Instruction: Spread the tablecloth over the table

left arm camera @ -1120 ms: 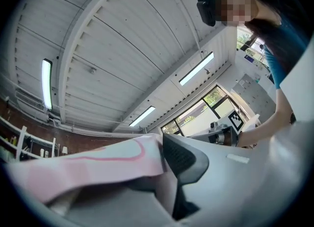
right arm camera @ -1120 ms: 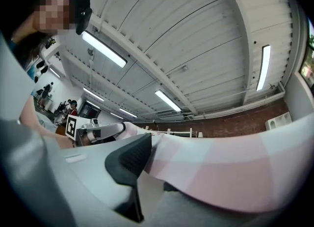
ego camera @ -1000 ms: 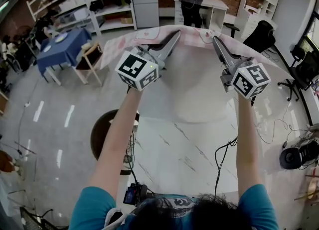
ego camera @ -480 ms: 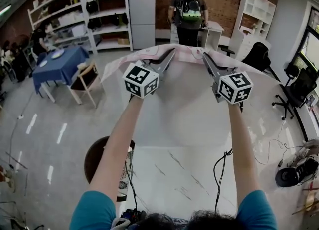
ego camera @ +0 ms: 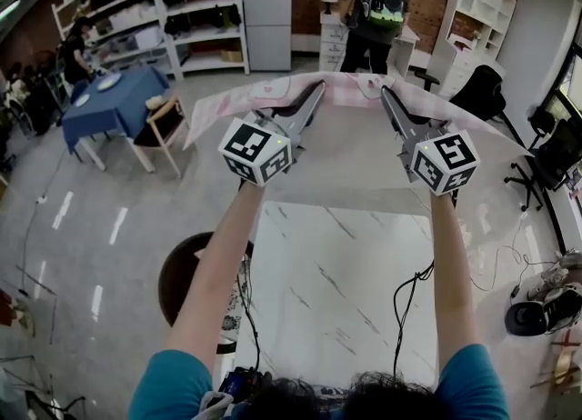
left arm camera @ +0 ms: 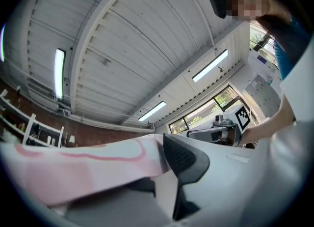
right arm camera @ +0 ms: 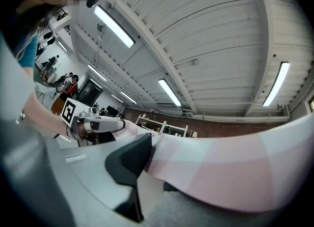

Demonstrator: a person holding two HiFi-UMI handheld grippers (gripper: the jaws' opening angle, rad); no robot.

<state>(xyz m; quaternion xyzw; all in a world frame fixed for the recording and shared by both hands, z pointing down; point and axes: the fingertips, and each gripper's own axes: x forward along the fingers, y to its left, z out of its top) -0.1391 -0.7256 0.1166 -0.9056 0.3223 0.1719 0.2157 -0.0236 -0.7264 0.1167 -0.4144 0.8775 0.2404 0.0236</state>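
Tablecloth (ego camera: 350, 159) hangs stretched in the air between your two tongs, with its pink-patterned hem uppermost. The pale sheet drops below it and hides the far part of the marble-topped table (ego camera: 336, 300), while the near part of the tabletop lies bare. Your left gripper (ego camera: 319, 88) pinches the hem left of its middle and your right gripper (ego camera: 386, 92) pinches it right of the middle. The short stretch of hem between them runs nearly level. In the left gripper view the dark ribbed pad (left arm camera: 184, 158) presses on the pink fabric, which passes between the jaws. The right gripper view shows the same, its pad (right arm camera: 132, 158) clamped on the checked pink cloth. Both tongs point up and away from you, at the ends of your outstretched arms. Beyond the cloth a person with a backpack (ego camera: 377, 9) stands at the back of the room, and a blue-covered table (ego camera: 109, 100) sits off to the left
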